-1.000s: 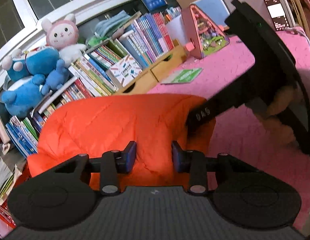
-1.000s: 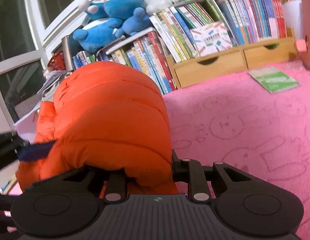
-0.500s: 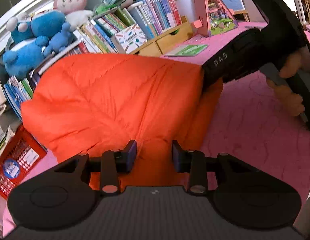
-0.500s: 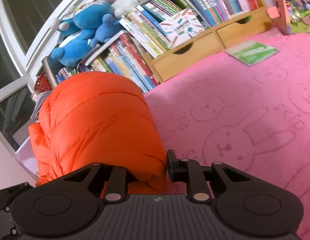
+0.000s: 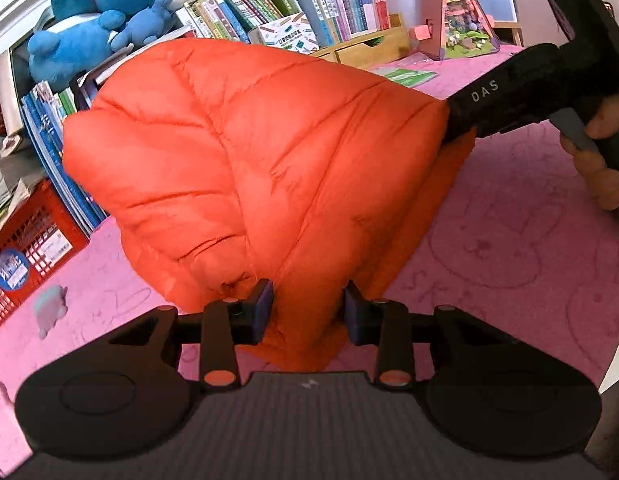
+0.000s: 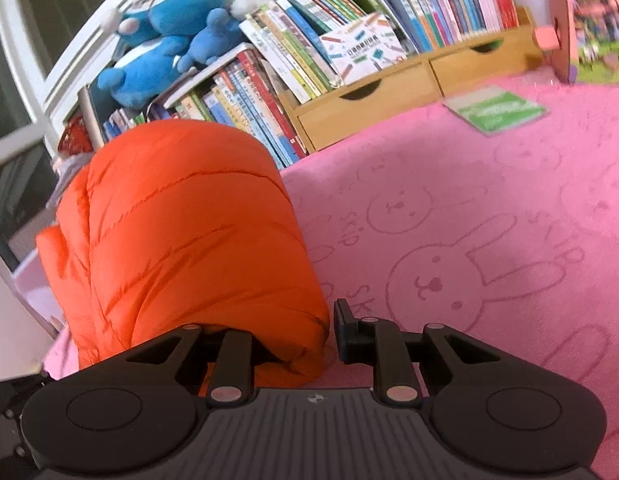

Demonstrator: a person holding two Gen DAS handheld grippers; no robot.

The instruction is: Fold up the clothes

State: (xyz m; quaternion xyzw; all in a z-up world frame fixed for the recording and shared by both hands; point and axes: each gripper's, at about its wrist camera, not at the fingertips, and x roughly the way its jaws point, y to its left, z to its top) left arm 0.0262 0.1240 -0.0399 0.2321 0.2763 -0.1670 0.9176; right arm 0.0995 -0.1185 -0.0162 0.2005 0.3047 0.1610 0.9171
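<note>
The orange puffer jacket (image 5: 245,168) is bulging up in a doubled-over mound on the pink bunny-print desk (image 6: 489,240), toward the side lined with books (image 6: 277,92) and a red basket (image 5: 25,248). The left tongs (image 5: 307,308) are standing with a gap between their blue pads while a fold of the jacket's lower hem is sitting in that gap; I cannot tell whether the pads are actually pinching it. The right tongs (image 6: 293,336) are straddling the jacket's near corner, one finger buried under the fabric, the other (image 6: 343,324) standing clear of it, so the hold is looking loose. The puffy, slippery filling is likely pushing back, so a fold may be springing open or sliding out if either grip is weak. Dragging the mound toward the book edge risks knocking volumes or catching the basket.
</note>
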